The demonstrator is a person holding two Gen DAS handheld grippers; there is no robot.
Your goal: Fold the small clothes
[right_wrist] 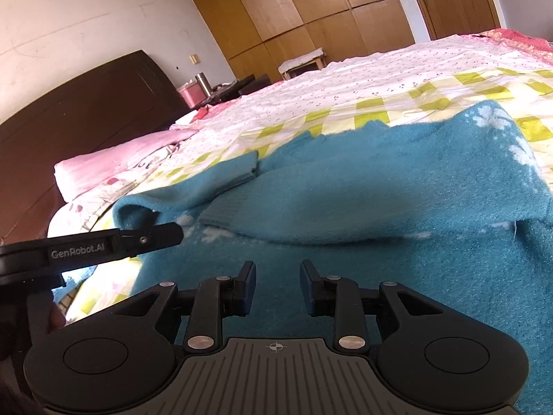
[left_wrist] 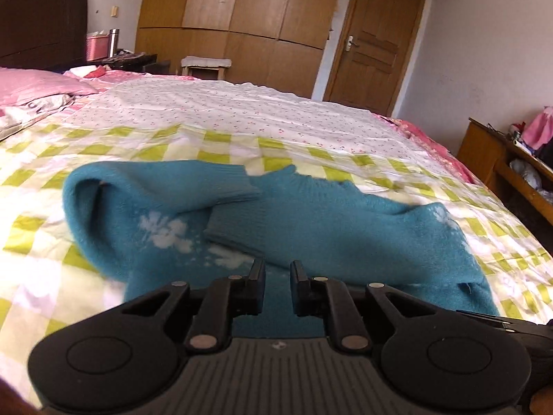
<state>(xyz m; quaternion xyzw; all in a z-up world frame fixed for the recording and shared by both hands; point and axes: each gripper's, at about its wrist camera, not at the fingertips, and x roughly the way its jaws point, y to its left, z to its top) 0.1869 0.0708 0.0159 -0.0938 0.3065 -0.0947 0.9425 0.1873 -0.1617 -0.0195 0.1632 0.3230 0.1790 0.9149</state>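
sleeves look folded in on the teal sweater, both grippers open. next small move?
Probably lower both open grippers, left gripper and right gripper, onto the near hem of the teal sweater and pinch it: both cuffs already lie across the body, and neither gripper holds fabric.

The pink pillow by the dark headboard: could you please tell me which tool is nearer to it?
Left. The left tool is on the sweater's pillow side; the right tool sits farther along, away from it.
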